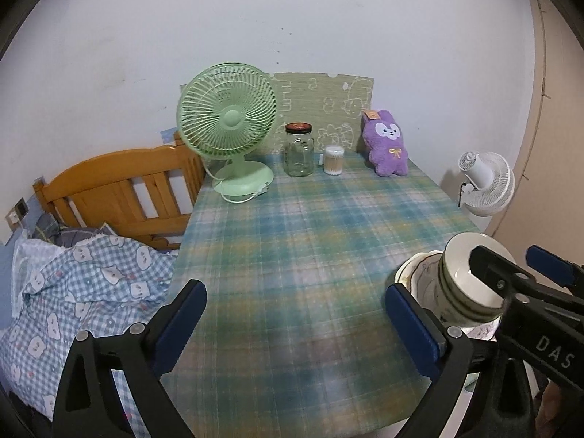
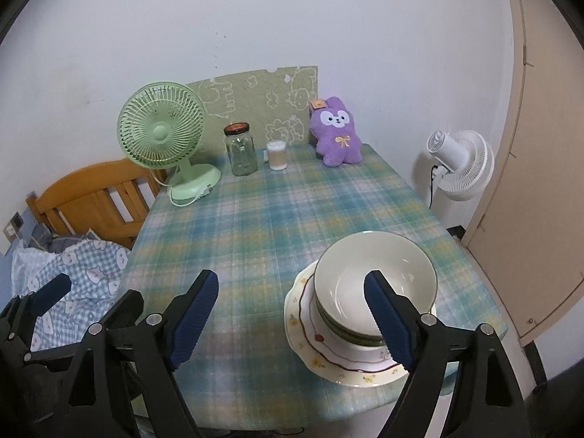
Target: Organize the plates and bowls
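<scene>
A table (image 2: 255,226) covered in a blue, green and yellow plaid cloth stands against a plain white wall; along its far edge, from left to right, stand a green desk fan (image 2: 162,138), a glass jar (image 2: 241,153) with a dark lid, a small clear tub of cotton swabs (image 2: 276,156) and a purple plush rabbit (image 2: 337,133), with a green patterned mat (image 2: 255,98) propped upright against the wall behind them; to the left of the table is a wooden bed frame (image 1: 120,189) with blue checked bedding (image 1: 80,284); to the right a white fan (image 2: 460,164) stands beside a beige door (image 2: 540,168); near the table's front right corner a cream bowl (image 2: 376,273) with a green outer band sits stacked on a floral-rimmed plate (image 2: 310,343); the right gripper (image 2: 292,314) hangs over the table's near edge with its jaws wide apart and nothing pinched, one finger in front of the bowl; the left gripper (image 1: 295,325) is likewise spread wide and empty over bare cloth, left of the stack.
</scene>
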A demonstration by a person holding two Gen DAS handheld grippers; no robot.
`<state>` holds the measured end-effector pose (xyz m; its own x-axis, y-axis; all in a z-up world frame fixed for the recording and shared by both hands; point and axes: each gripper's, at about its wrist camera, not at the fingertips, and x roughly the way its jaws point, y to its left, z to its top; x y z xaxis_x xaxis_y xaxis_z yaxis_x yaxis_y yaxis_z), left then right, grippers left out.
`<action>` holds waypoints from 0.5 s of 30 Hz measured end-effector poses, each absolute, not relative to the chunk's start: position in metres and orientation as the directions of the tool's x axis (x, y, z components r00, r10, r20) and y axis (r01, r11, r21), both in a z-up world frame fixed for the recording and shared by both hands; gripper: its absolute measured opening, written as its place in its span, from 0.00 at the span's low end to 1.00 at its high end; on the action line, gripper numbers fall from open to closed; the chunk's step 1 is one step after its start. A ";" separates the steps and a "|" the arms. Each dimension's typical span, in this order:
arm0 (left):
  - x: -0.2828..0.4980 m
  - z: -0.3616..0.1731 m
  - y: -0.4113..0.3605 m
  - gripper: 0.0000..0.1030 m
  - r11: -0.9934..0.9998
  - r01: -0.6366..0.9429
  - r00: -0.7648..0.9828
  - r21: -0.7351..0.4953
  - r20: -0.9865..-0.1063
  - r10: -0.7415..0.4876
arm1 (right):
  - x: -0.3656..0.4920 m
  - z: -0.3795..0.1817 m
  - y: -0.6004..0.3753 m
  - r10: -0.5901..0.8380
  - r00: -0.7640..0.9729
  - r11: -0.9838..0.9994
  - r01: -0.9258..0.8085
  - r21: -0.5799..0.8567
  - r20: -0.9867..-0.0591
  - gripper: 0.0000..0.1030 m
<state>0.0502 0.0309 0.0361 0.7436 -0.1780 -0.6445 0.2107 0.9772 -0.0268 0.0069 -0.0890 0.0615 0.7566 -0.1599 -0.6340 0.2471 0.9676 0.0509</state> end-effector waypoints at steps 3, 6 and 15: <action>0.038 0.026 0.035 0.97 0.983 0.181 0.767 -0.017 -0.623 -0.152 | -0.004 0.050 -0.091 -0.156 0.772 0.969 0.240 0.056 -0.616 0.85; 0.028 0.015 0.036 0.97 0.986 0.163 0.770 -0.023 -0.622 -0.142 | -0.015 0.038 -0.094 -0.162 0.777 0.970 0.239 0.047 -0.608 0.86; -0.002 -0.003 0.044 0.99 0.990 0.131 0.803 -0.055 -0.580 -0.139 | -0.049 0.014 -0.101 -0.186 0.799 0.967 0.252 0.038 -0.572 0.86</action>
<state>-0.0024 0.0440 -0.0031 0.8028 -0.1386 -0.5799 0.1311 0.9898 -0.0552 -0.0489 -0.1009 0.0137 0.7987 -0.1862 -0.5723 0.2523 0.9669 0.0376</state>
